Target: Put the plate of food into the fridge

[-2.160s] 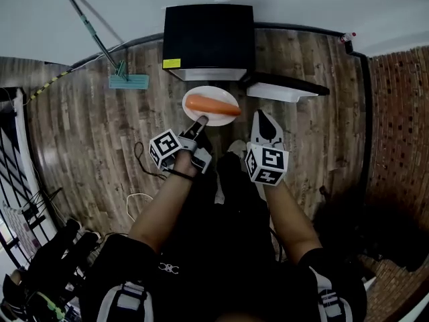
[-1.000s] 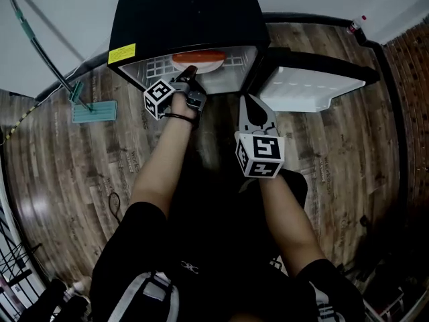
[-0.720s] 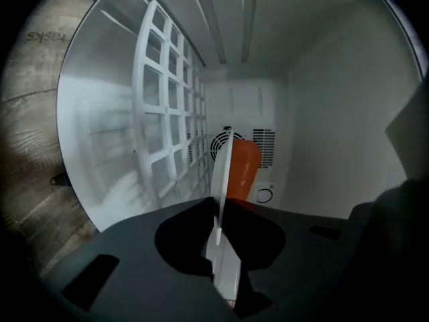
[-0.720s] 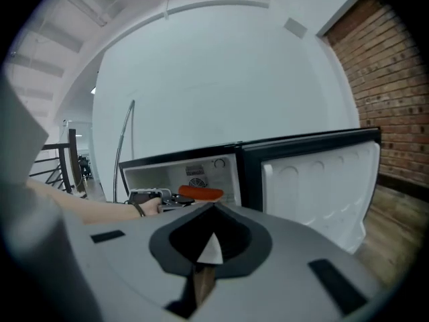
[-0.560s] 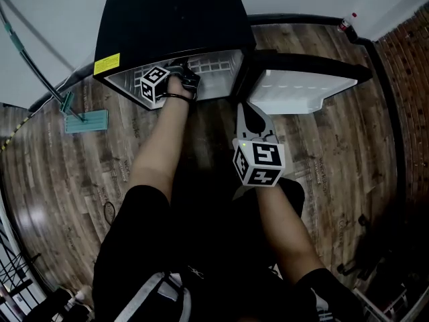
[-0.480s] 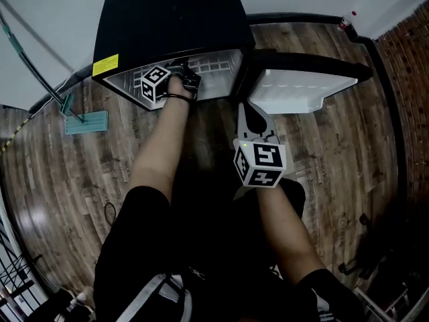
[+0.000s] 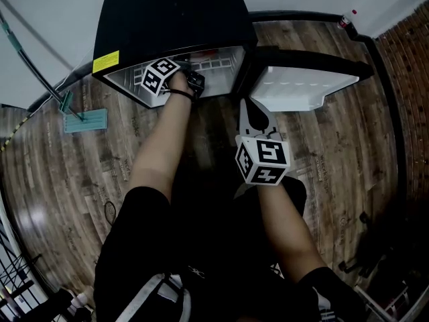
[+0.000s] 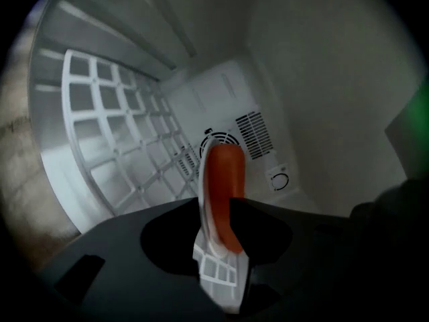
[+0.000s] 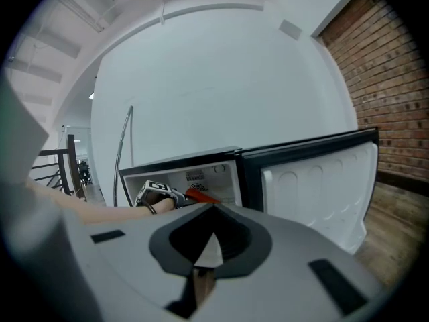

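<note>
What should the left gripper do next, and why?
Probably finish letting go, then draw the left gripper straight back out of the fridge: its jaws are opening with the plate and carrot between them, deep inside.

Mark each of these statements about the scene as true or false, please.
1. The door of the fridge stands open. True.
2. A carrot lies on the plate. True.
3. The left gripper is outside the fridge. False: it reaches inside, its jaws opening, with the plate between them.
4. The right gripper holds the plate. False: it is shut, empty and outside the fridge.
</note>
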{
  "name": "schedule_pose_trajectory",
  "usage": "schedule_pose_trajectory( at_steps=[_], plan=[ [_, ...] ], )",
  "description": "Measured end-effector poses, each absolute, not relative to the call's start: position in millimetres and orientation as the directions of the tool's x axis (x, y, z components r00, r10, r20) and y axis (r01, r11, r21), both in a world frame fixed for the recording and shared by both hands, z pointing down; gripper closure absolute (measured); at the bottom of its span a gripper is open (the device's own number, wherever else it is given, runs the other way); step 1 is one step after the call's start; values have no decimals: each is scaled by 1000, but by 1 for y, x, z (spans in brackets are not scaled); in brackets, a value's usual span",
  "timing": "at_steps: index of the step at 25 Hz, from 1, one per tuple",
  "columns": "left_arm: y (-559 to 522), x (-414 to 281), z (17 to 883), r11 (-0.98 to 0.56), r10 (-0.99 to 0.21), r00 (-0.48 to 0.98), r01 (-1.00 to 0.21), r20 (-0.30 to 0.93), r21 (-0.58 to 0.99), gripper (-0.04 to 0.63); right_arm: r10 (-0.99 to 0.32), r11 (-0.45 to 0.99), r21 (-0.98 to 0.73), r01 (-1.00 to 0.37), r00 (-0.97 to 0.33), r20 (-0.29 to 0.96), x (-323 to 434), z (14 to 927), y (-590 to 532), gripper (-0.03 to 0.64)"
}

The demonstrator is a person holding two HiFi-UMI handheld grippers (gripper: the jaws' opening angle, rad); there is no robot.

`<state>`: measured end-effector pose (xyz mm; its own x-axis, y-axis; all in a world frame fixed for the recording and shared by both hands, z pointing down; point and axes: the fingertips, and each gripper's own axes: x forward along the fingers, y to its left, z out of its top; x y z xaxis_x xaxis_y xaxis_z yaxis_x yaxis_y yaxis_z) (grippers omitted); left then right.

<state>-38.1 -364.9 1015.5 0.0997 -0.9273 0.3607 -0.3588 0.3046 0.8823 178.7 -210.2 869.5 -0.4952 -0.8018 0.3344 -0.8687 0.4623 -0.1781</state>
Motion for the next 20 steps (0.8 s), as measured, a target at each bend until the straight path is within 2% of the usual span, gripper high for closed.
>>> schedule_pose_trajectory(
  at_steps=[3,4,5,7,11,12,13,14,16,20],
  plan=[
    [-362,-49,1014,334,-898,19,-621,439,709,444,-800,470,-175,-865,-501,331,174,868,-209,603],
    [-361,-53,1014,330,-894,-12,-695,449,639,401,-798,474,-172,-864,-504,330,171,867,-208,603],
    [-359,-56,1015,326,-889,-37,-752,457,573,394,-796,479,-170,-861,-508,330,169,866,-206,603],
    [-351,-63,1018,328,-877,-91,-832,473,448,354,-793,486,-167,-858,-513,328,165,865,-203,603],
    [-330,-79,1009,338,-883,-221,-912,415,234,354,-790,492,-162,-855,-517,329,161,865,-202,603],
    [-326,-79,1006,326,-886,-224,-924,407,200,364,-789,494,-162,-854,-519,328,160,865,-202,603],
    [-321,-78,1003,309,-887,-222,-937,404,162,425,-788,497,-162,-853,-521,327,158,865,-202,603],
    [-316,-76,998,283,-890,-214,-952,402,120,596,-787,499,-163,-851,-523,326,156,865,-202,603],
    [-307,-64,986,198,-908,-159,-978,387,61,598,-785,502,-166,-849,-528,323,153,865,-202,603],
    [-281,-31,956,18,-928,1,-999,373,49,600,-779,520,-150,-841,-539,319,149,870,-204,604]
  ],
)
